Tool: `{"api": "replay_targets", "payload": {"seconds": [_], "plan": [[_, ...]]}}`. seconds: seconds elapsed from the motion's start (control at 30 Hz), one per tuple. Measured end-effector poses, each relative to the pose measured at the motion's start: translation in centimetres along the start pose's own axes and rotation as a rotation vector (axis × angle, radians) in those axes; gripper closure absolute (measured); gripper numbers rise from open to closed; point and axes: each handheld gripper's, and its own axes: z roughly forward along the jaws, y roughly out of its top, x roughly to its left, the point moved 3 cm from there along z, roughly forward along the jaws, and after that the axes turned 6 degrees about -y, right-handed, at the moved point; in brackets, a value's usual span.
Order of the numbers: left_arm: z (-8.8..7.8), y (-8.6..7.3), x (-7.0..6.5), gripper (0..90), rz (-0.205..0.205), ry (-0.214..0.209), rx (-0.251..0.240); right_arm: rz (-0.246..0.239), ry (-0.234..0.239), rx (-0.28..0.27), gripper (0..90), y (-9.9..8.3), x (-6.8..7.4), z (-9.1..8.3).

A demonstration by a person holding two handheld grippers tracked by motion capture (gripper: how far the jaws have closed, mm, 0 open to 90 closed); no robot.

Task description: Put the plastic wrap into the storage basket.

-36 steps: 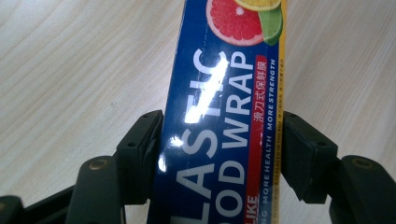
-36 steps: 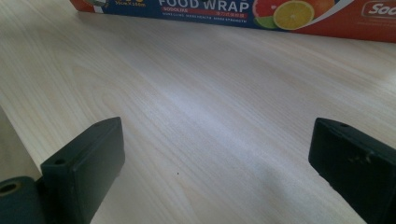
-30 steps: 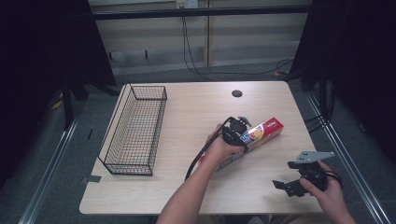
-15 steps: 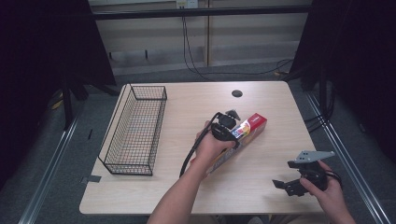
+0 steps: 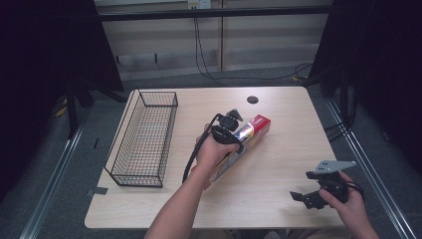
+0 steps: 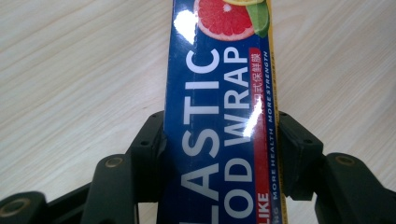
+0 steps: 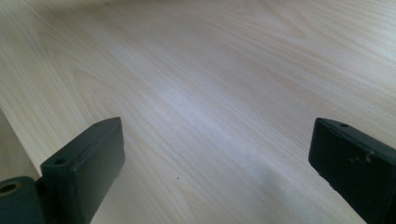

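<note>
Glossy printed plastic-wrap box [image 6: 219,116], matt pale wood-grain table [image 5: 278,164], black wire-mesh basket [image 5: 144,139], matt black gripper pads [image 7: 88,163].

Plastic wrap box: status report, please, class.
Left gripper shut on plastic wrap box. Right gripper open over table. Wire basket left, path clear.

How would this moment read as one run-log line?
left gripper: shut on plastic wrap box | right gripper: open, idle over table | wire basket: empty

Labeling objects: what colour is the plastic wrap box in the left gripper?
Plastic wrap box: dark blue, white lettering, red stripe, grapefruit picture. Clearest in left gripper view.
</note>
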Motion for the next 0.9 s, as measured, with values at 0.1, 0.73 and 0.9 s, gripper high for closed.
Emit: {"api": "replay_targets", "payload": {"seconds": [0.1,0.73,0.9], "plan": [[-0.7,-0.2,0.3,44.2,-0.023,0.004,-0.009,-0.006,0.005,-0.002,3.3,0.0,0.1,0.1],[-4.9,-1.3,2.4,44.2,-0.099,0.054,-0.048,-0.007,0.008,0.001,3.3,0.1,0.2,0.2],[-6.0,-1.7,3.1,44.2,-0.116,0.076,-0.043,-0.01,0.013,-0.004,3.3,0.2,0.3,0.2]]}}
